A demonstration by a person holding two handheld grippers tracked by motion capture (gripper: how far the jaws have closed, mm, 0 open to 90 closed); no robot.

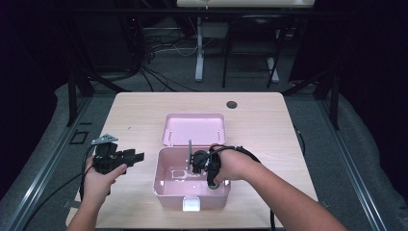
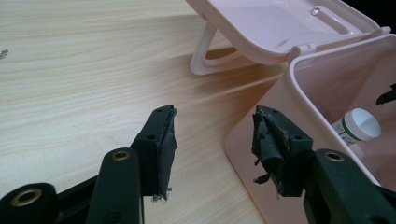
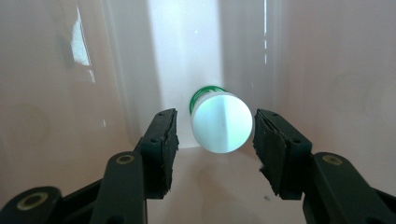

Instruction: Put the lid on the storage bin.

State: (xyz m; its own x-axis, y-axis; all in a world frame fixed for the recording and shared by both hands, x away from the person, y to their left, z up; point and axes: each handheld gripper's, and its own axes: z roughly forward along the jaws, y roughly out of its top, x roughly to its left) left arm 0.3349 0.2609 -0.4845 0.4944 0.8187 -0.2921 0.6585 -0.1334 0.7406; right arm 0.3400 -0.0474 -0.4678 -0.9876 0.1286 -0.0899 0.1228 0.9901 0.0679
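Jaws of the right gripper (image 3: 215,135) stand wide, their pads (image 3: 167,140) clear of the small white-capped bottle (image 3: 219,120) that sits between and just beyond the tips; a gap shows on either side of the cap, so nothing is gripped. The right hand (image 1: 231,163) reaches in from the lower right, wrist bent, with the gripper pointing steeply down into the open pink plastic box (image 1: 163,185). In the right gripper view the bottle's round white cap faces straight up the line of the jaws, a green band showing behind it; its long axis runs away from the jaws toward the box floor. In the left gripper view the same bottle (image 2: 359,126) lies inside the box, cap tilted up.

Jaws of the left gripper (image 2: 212,135) are also wide apart and hold nothing. The left hand (image 1: 98,180) holds that gripper (image 1: 134,157) roughly level over the wooden table (image 1: 139,110), jaws aimed at the box's outer wall, whose corner lies just beyond the right-hand jaw. The hinged lid (image 1: 192,127) lies open, beyond the box.
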